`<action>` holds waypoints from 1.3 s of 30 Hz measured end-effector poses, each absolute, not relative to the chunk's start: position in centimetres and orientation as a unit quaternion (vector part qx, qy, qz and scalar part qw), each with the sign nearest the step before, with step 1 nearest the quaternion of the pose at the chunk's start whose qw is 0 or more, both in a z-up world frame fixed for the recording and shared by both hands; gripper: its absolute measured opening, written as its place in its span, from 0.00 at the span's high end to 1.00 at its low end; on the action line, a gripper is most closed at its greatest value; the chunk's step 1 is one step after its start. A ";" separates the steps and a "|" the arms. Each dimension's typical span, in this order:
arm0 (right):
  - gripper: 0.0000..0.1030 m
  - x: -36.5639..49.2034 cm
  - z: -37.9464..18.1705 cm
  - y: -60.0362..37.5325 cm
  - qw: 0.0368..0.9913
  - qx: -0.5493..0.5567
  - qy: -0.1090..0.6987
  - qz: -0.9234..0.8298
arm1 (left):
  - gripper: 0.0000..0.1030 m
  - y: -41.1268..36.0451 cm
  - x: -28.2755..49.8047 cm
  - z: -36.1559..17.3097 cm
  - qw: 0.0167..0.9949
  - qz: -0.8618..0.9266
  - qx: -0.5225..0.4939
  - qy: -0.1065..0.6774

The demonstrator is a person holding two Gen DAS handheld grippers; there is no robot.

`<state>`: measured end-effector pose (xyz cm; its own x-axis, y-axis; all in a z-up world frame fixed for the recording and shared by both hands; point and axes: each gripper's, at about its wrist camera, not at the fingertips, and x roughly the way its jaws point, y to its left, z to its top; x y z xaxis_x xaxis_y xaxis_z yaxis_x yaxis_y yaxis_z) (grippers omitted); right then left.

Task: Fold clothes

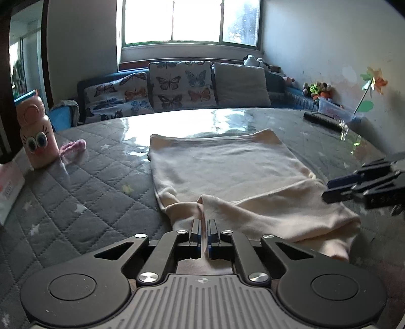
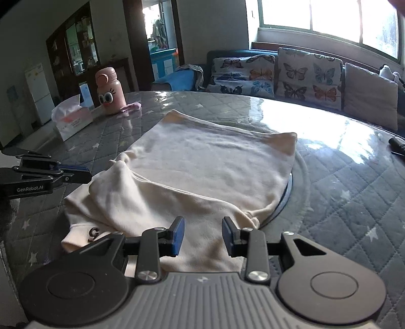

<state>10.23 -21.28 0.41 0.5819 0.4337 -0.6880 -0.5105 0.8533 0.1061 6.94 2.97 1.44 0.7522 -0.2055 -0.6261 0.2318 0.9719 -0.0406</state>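
Risk of a lopsided fold on the cream garment [image 1: 227, 162].
Left tongs [image 1: 204, 229] pinch only a thin ridge of cloth; right tongs [image 2: 202, 235] hang open above the hem, so lifting could slip or skew it.

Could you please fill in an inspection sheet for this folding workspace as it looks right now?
Surface: round table under a grey quilted cover with a glossy clear sheet.
Job's things: cream garment spread flat, near edge bunched.
Clutter: pink bottle, tissue box, pink cloth, black remote.
Grippers: left gripper shut on a fold of the garment; right gripper open over its near edge.
Cables: nothing seen.
Surroundings: sofa with butterfly cushions, window, cabinet.
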 end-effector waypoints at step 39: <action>0.69 11.6 -0.9 -19.3 0.887 -0.077 0.364 0.273 | 0.92 1.4 10.7 -0.1 0.921 -0.142 0.048 0.361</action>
<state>11.64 -19.28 -0.86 0.5865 0.4273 -0.6881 -0.5399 0.8395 0.0611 10.70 1.37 -0.12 0.6997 -0.2260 -0.6777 0.2957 0.9552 -0.0133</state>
